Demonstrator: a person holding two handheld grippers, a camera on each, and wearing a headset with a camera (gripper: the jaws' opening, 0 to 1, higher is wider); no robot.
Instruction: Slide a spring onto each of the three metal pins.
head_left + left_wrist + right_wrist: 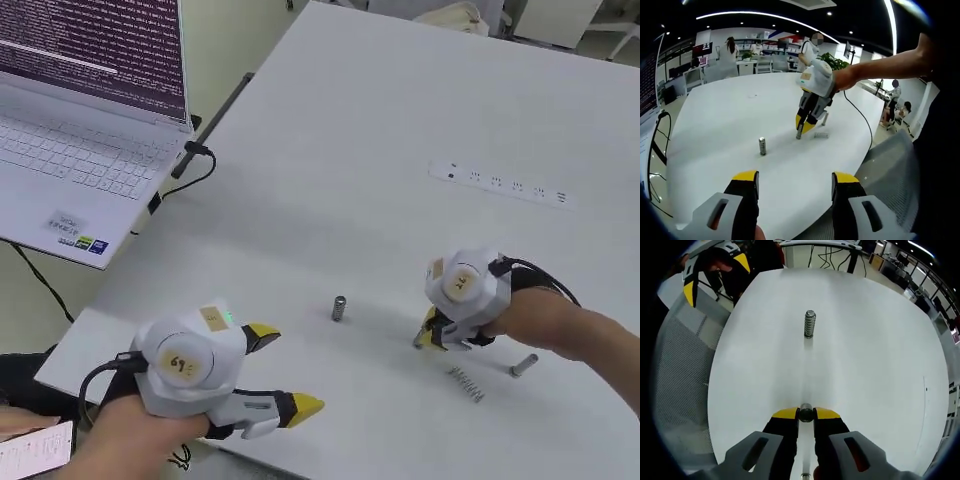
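1. Head view: the right gripper [432,340] points down at the white table [380,120].
2. In the right gripper view, its jaws are closed on a small metal pin [806,413]. The held pin sits right between the yellow tips.
3. In the left gripper view, the held pin may have a spring on it, but it is too small to be sure.
4. A loose spring [466,383] lies flat on the table just beside the right gripper, on the side near the person.
5. A second pin [523,366] is on the table close to the loose spring.
6. A standing pin [339,308] with a spring on it is upright on the table. It is between the two grippers and touches neither.
7. The left gripper [285,370] is at the near edge of the table. Its jaws are wide apart and hold nothing.
8. A laptop [90,110] sits open on the left, and a power strip [505,185] lies farther back.
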